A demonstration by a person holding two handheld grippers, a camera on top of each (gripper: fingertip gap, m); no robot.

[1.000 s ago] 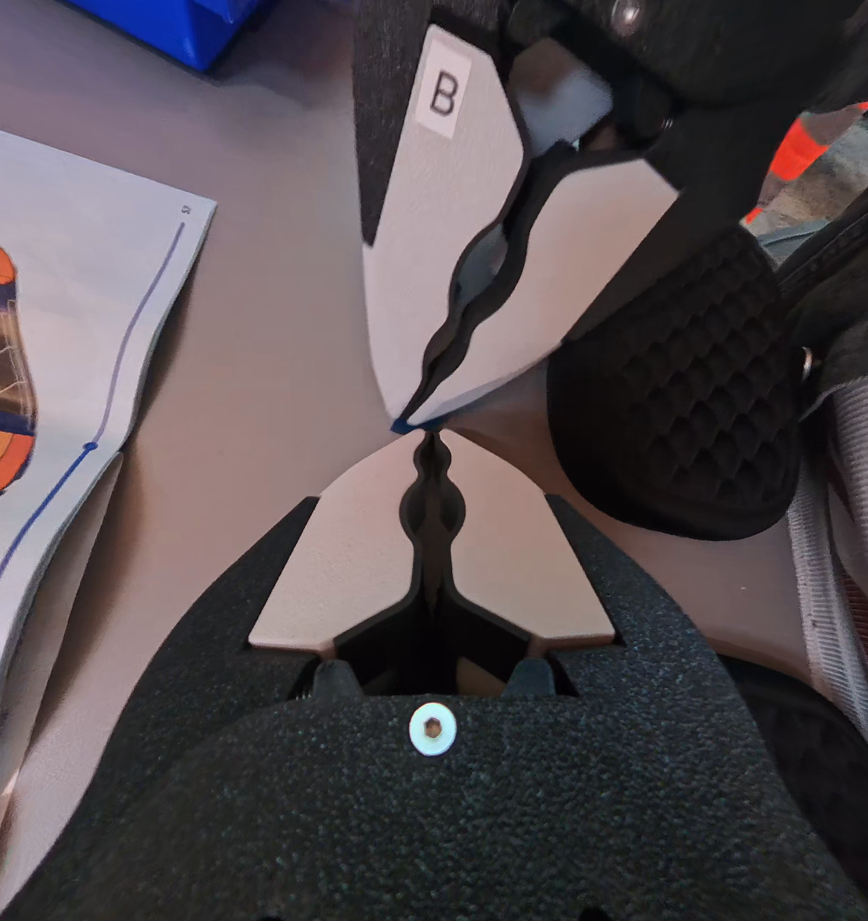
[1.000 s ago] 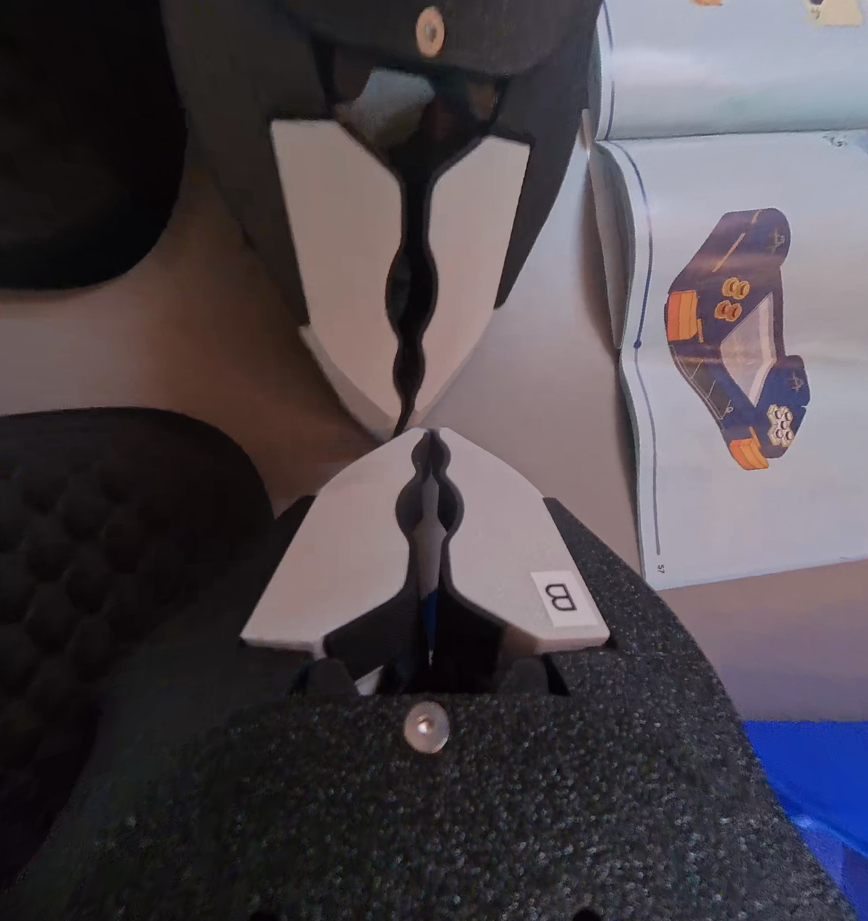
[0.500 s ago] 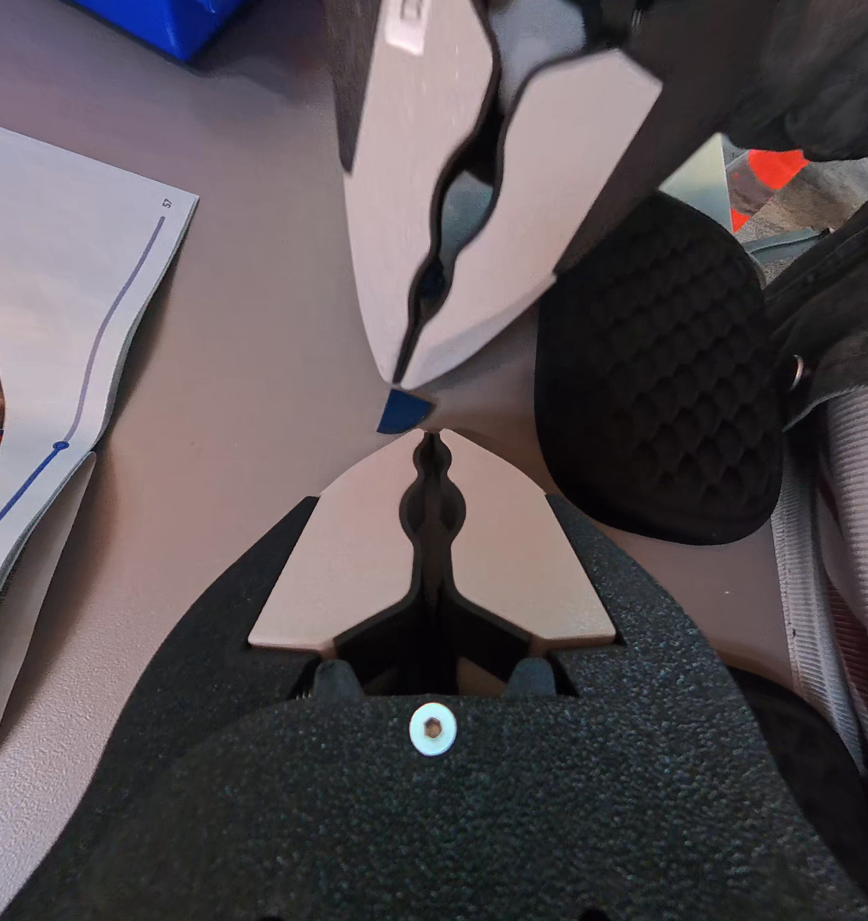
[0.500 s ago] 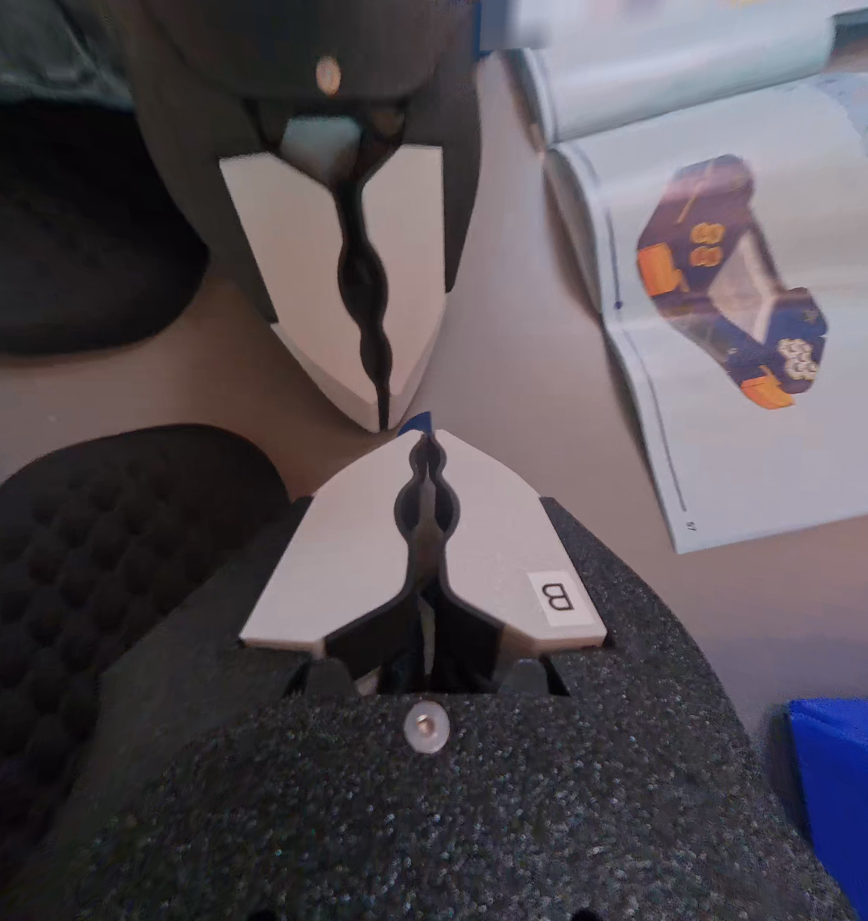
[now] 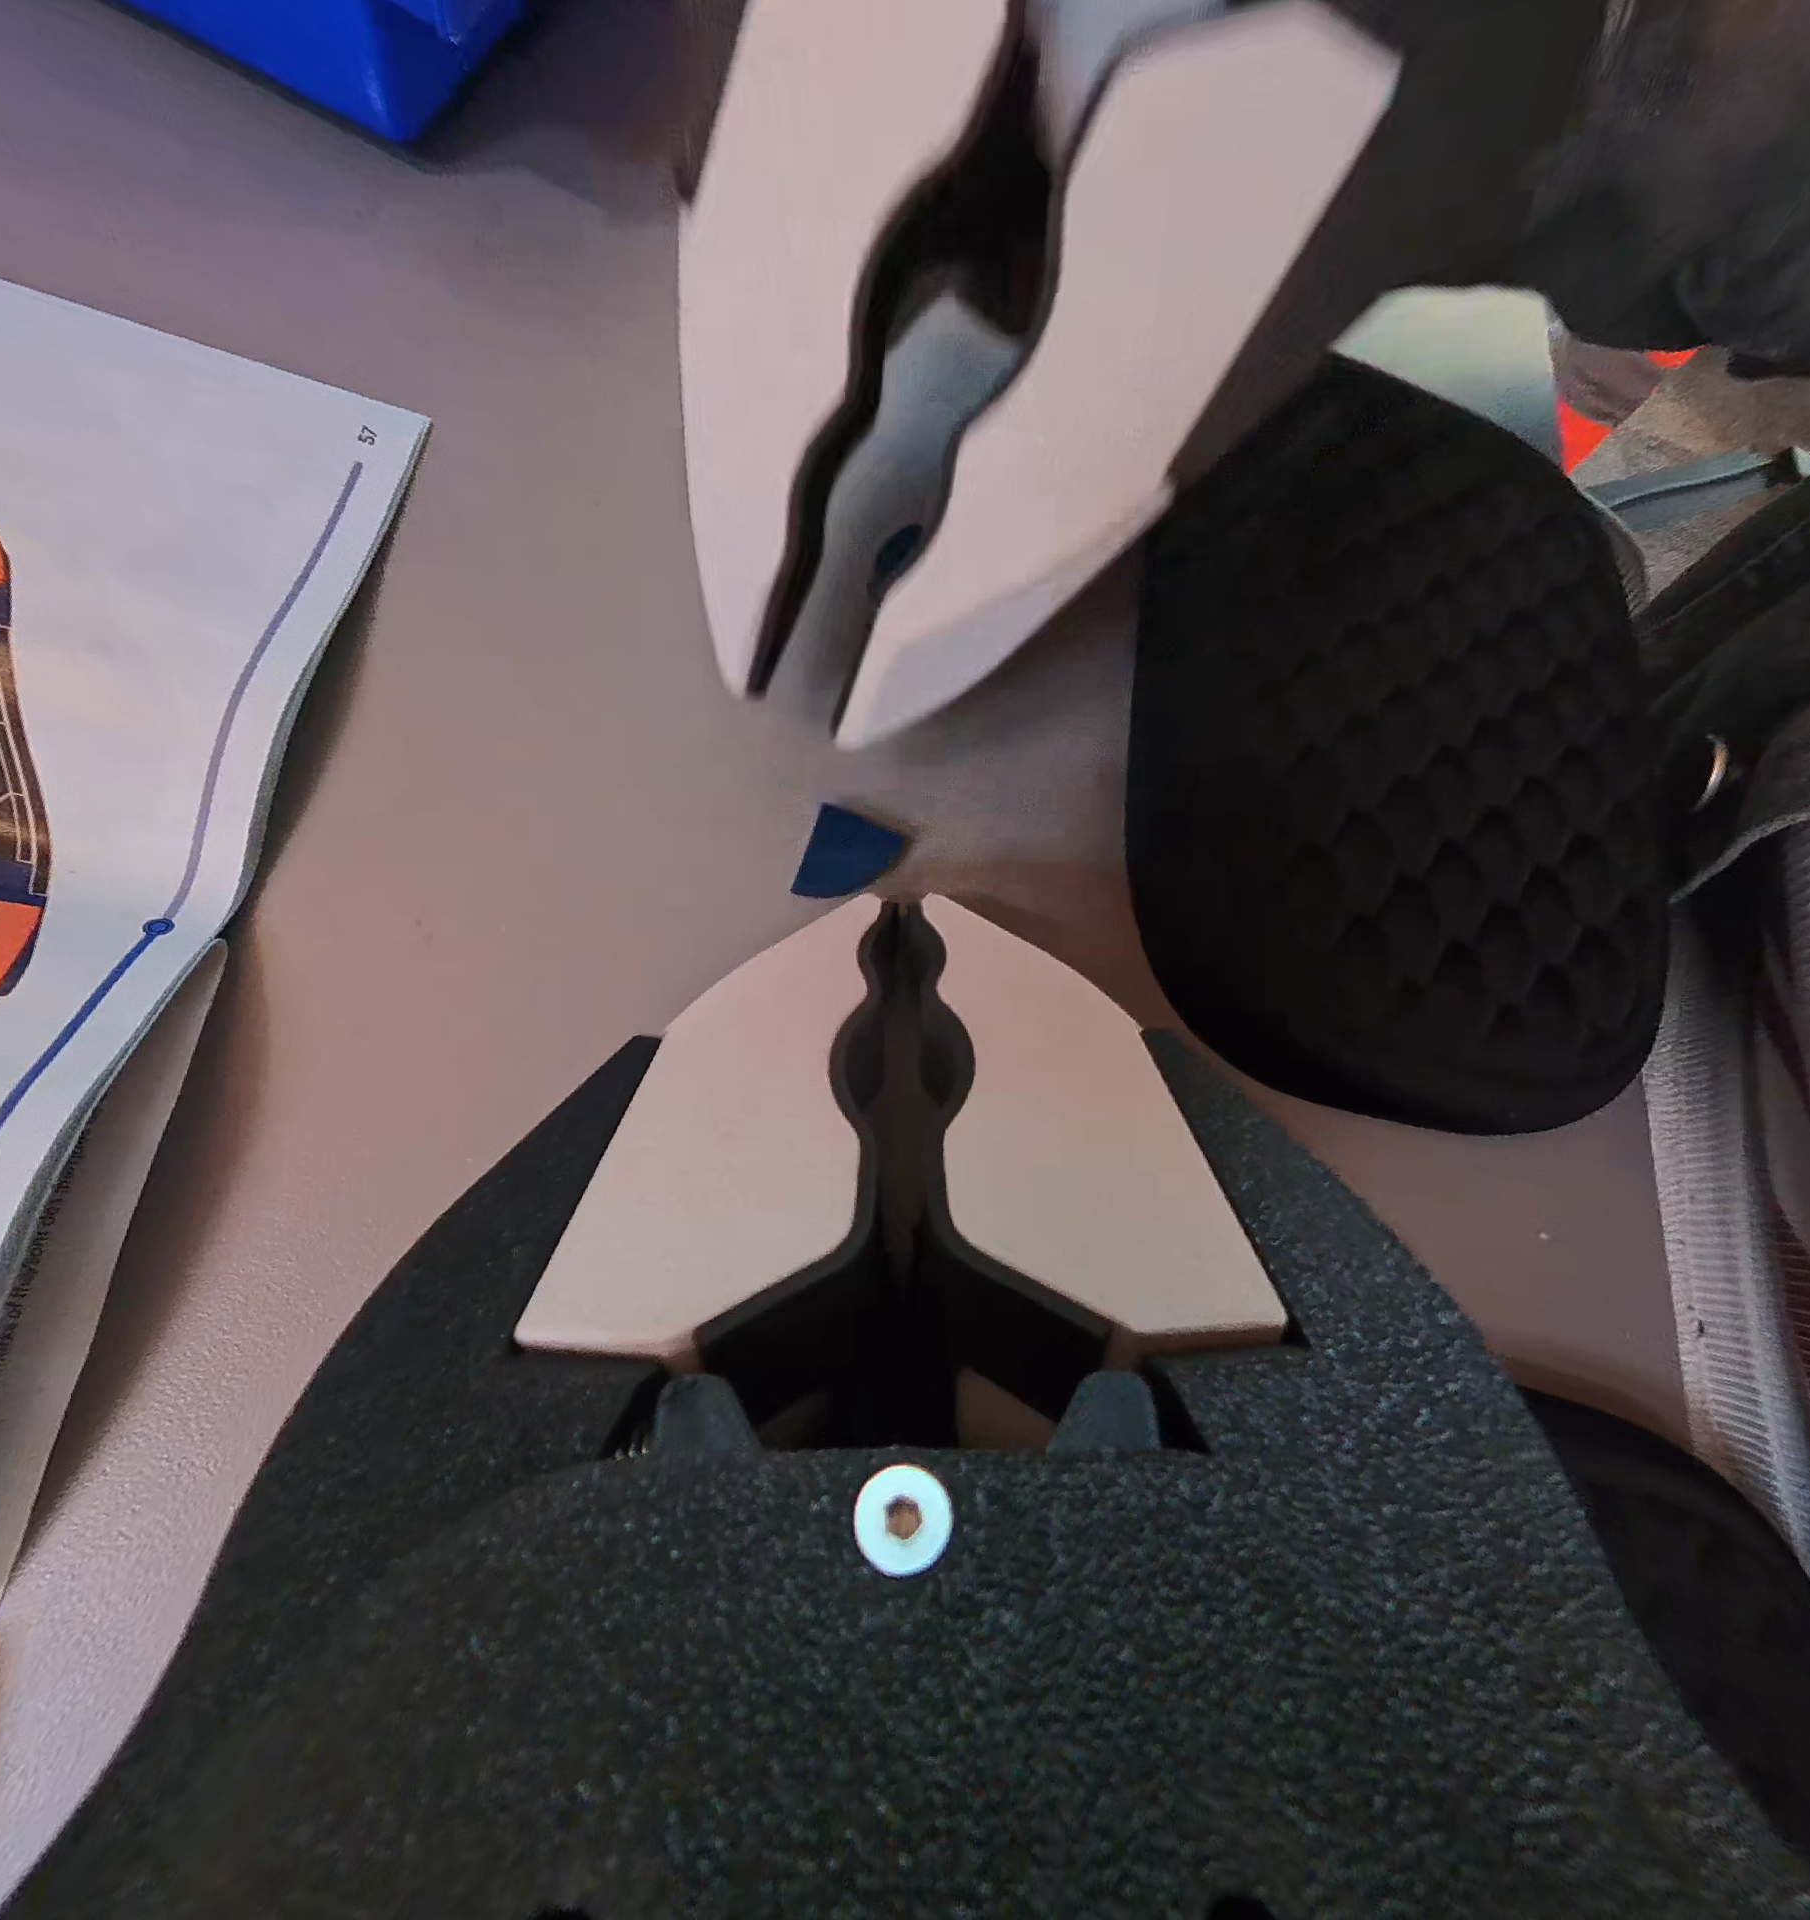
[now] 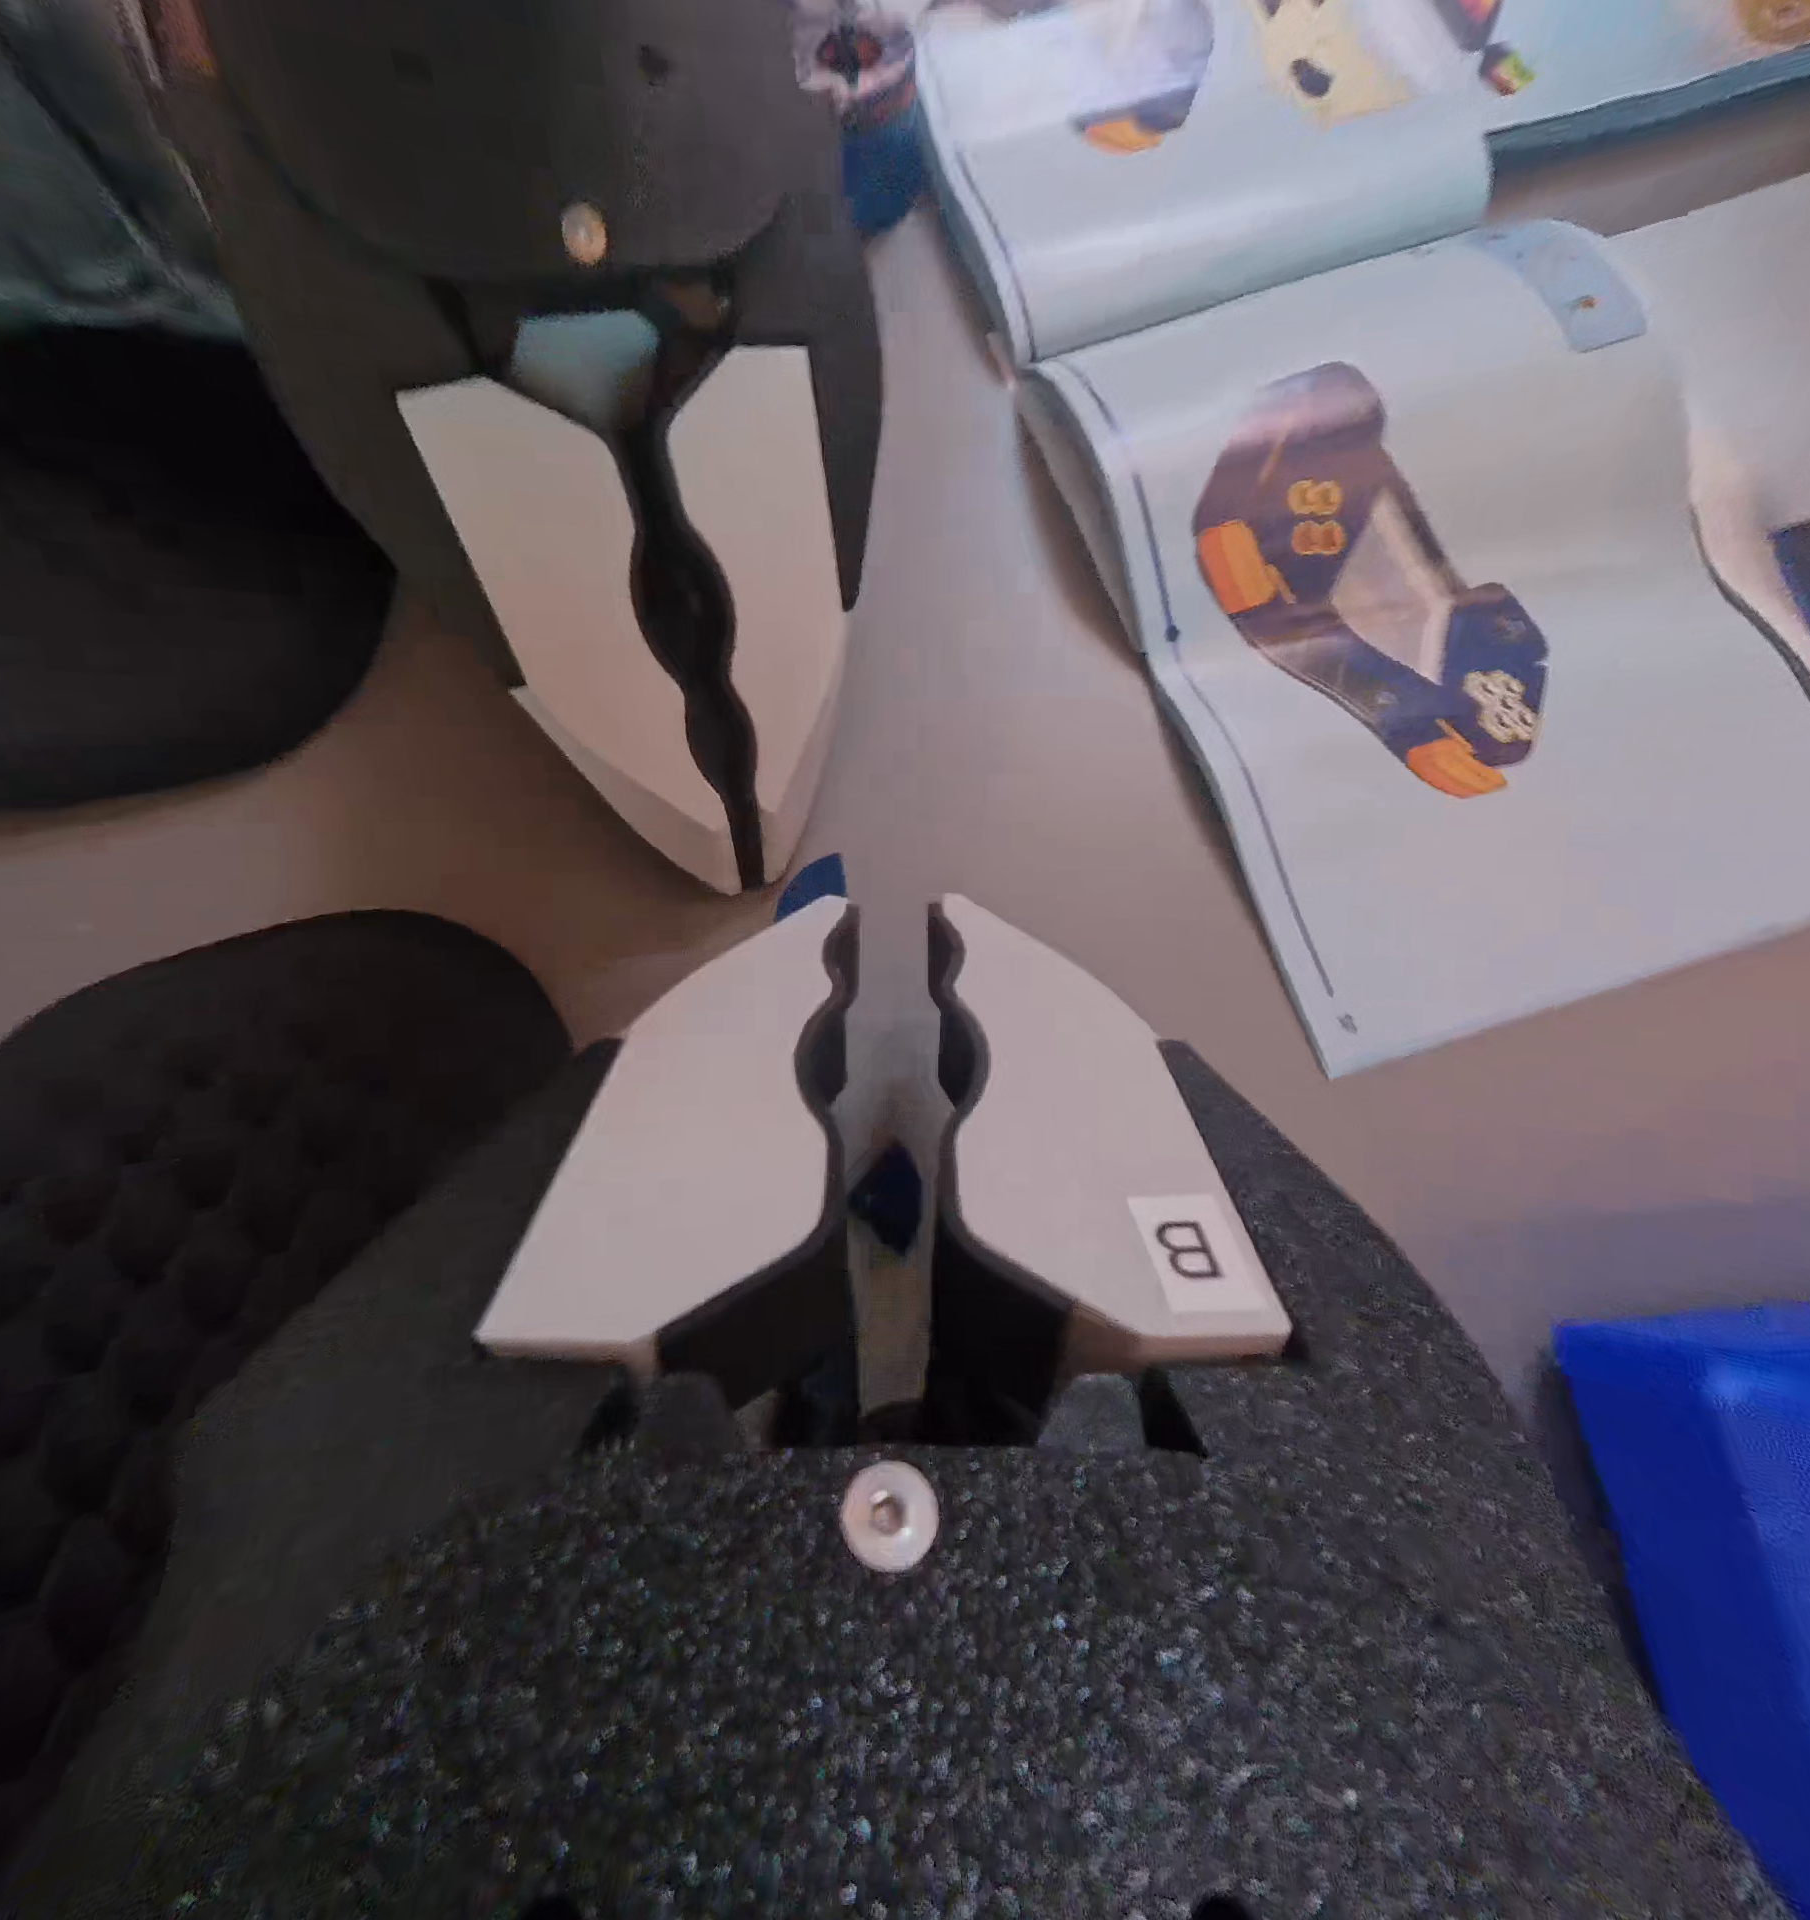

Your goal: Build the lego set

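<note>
A small dark blue lego piece [image 5: 844, 852] sticks out from the tips of my left gripper [image 5: 893, 906], which is shut on its corner just above the table. In the right wrist view the piece [image 6: 813, 883] shows beside the left gripper's tips [image 6: 745, 883]. My right gripper [image 6: 890, 914] faces the left one tip to tip with its jaws a narrow gap apart, clear of the piece. It also shows in the left wrist view [image 5: 797, 717], a little beyond the piece. A dark blue spot [image 6: 885, 1195] sits deep between its fingers; I cannot tell what it is.
An open instruction booklet [image 5: 153, 623] with a blue and orange car picture lies on the grey table [image 5: 516, 675]; it also shows in the right wrist view [image 6: 1452, 675]. A blue bin [image 6: 1732, 1558] and a black padded cushion [image 5: 1400, 748] lie close by.
My right gripper held the blue piece at its tip against the left gripper. It has since opened and drawn back. The piece stays in the left gripper's tips.
</note>
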